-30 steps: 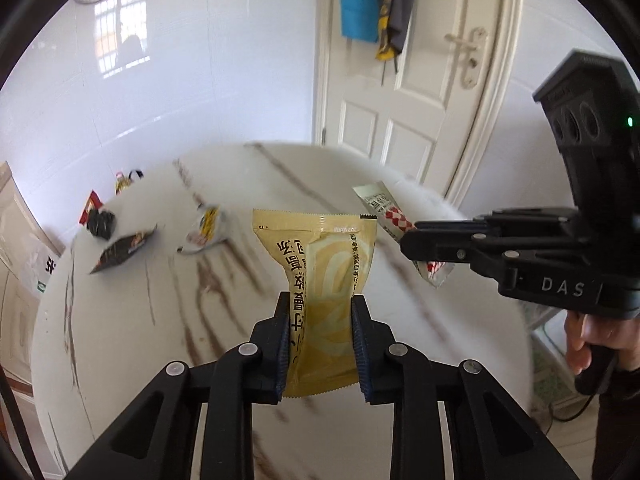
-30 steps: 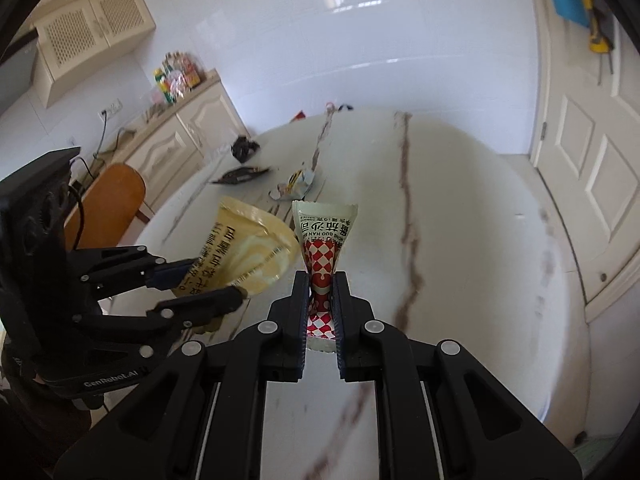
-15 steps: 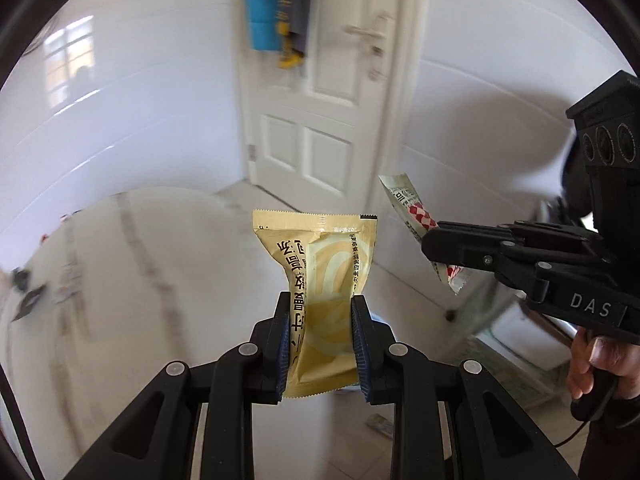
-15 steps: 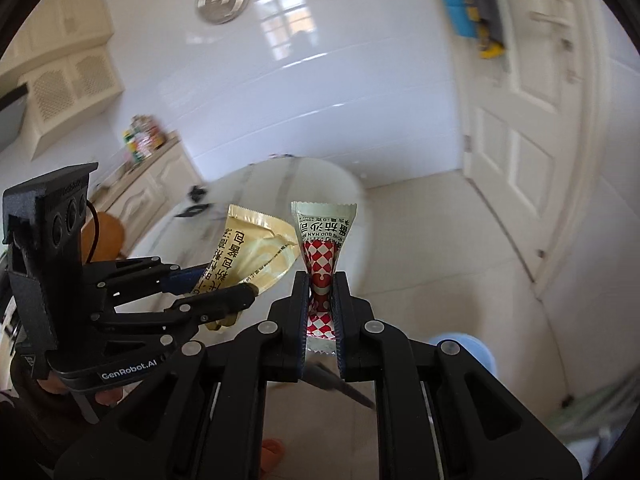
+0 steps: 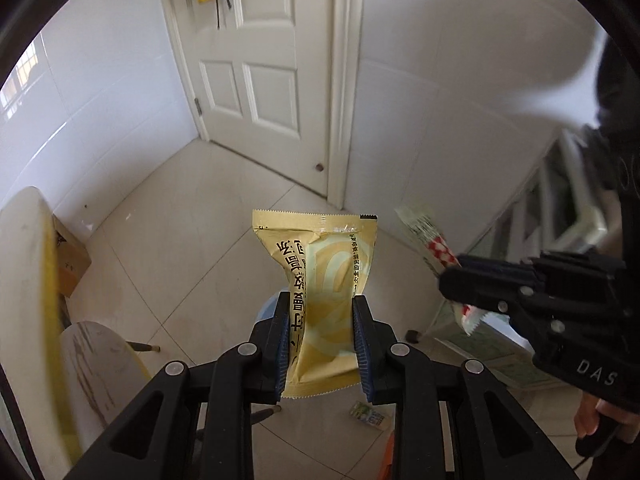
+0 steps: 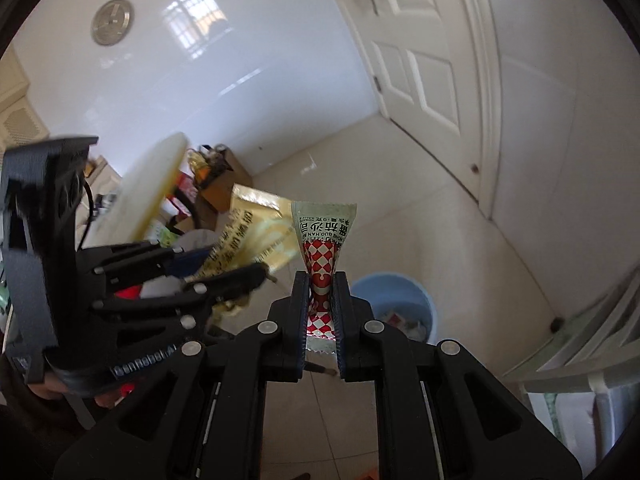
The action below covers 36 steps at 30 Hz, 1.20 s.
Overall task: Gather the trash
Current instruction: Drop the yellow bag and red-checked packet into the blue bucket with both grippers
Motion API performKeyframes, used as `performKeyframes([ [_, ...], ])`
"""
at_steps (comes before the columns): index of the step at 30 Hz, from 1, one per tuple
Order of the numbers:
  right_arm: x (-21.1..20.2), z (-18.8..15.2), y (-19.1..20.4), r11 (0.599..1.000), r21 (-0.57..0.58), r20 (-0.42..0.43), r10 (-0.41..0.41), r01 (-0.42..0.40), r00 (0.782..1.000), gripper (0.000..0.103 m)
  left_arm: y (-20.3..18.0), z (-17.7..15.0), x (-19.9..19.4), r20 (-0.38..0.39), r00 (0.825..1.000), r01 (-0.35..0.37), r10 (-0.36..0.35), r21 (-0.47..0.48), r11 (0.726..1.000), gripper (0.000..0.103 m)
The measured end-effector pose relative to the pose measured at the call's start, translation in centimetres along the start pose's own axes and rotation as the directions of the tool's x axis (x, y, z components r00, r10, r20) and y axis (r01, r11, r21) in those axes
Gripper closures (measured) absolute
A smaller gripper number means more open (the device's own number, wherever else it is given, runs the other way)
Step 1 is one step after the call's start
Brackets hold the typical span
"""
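- left gripper clamped on yellow wrapper, its jaws just opening slightly;
- right gripper clamped on red-checked sachet; blue bin beyond it

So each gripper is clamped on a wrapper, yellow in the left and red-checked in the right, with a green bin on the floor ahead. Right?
Not quite: the bin is blue, not green, as the right wrist view shows. The rest holds: the left gripper is clamped on the yellow wrapper, the right gripper on the red-checked wrapper.
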State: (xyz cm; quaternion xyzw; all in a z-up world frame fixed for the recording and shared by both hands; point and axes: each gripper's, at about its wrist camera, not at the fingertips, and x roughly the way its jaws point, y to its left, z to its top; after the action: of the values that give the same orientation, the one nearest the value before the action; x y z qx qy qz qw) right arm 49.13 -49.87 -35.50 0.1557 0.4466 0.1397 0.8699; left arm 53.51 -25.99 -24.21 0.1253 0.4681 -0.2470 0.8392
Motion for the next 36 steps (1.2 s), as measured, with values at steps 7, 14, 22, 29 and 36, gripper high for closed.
performKeyframes([
  [7,5.6,-0.9,-4.3,0.997,0.073,-0.064,0.016,-0.012,0.998,0.092,0.1,2.8,5.2,-0.027,0.997,-0.075,0.074,-0.043,0.996,0.047],
  [14,8.6,-0.7,-4.7,0.995,0.094,-0.095,0.038,-0.029,0.995,0.087,-2.1,2.6,3.4,0.041,0.994,-0.098,0.101,-0.058,0.994,0.034],
  [22,8.5,0.1,-1.9,0.997,0.078,-0.078,0.018,-0.012,0.997,0.048,-0.8,0.2,-3.5,0.129,0.990,-0.048,0.054,-0.052,0.997,0.025],
  [29,2.2,1.7,4.0,0.999,0.003,0.003,-0.036,0.036,0.999,0.035,1.6,-3.2,-13.8,0.260,0.965,0.003,0.018,-0.080,0.997,0.012],
  [36,-4.7,3.2,14.8,0.987,-0.145,0.121,-0.047,0.064,0.992,0.026,5.8,-9.7,-25.0,0.374,0.923,-0.051,0.091,-0.114,0.992,0.001],
])
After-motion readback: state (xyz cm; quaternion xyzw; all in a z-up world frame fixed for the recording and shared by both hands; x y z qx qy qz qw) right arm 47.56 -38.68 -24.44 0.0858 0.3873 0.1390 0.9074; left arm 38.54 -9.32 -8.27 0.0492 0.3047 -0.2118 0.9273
